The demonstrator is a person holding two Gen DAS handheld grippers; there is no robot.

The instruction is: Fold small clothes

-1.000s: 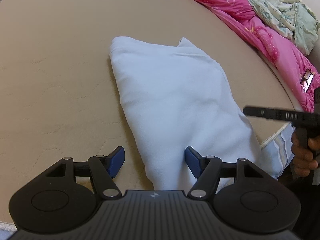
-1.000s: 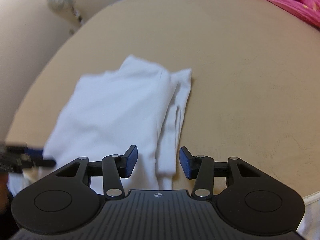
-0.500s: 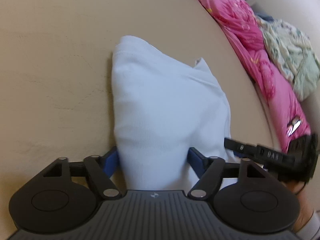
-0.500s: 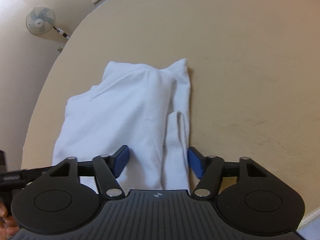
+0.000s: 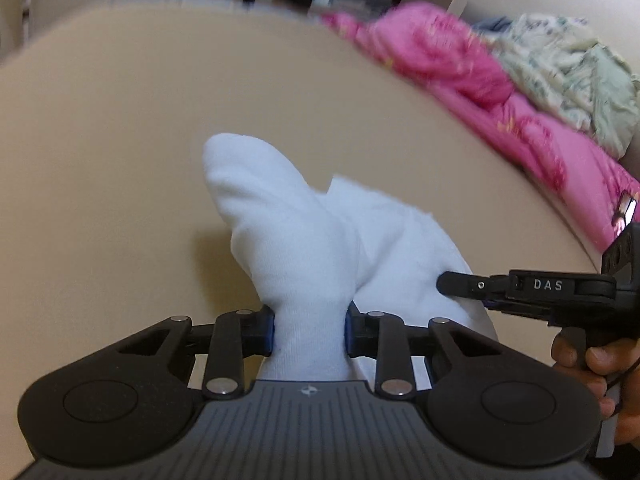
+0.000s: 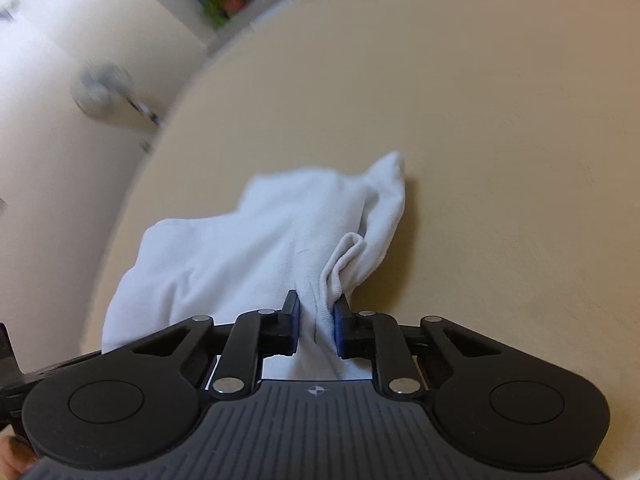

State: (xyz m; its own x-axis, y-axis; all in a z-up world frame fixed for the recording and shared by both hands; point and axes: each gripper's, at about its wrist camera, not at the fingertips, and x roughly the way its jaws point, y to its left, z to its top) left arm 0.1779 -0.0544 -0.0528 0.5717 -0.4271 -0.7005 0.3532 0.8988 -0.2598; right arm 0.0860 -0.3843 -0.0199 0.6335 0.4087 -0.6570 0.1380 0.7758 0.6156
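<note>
A small white garment lies partly folded on the beige surface, its near end bunched and lifted. The jaws of my left gripper are closing, and their blue pads pinch a thick bunch of the cloth. My right gripper holds the white garment at its other near corner, jaws closing on a thinner fold beside a rolled hem. From the left wrist view, the right gripper comes in from the right, gripped by a hand, its tip against the cloth.
A pink blanket and a pale patterned cloth are heaped along the far right of the beige surface. A wall fan and a white wall stand beyond the left edge. Blurred clutter lies at the back.
Both grippers have gone from open around the cloth to pinched on it. The near end of the garment has risen off the surface and bunched up.
</note>
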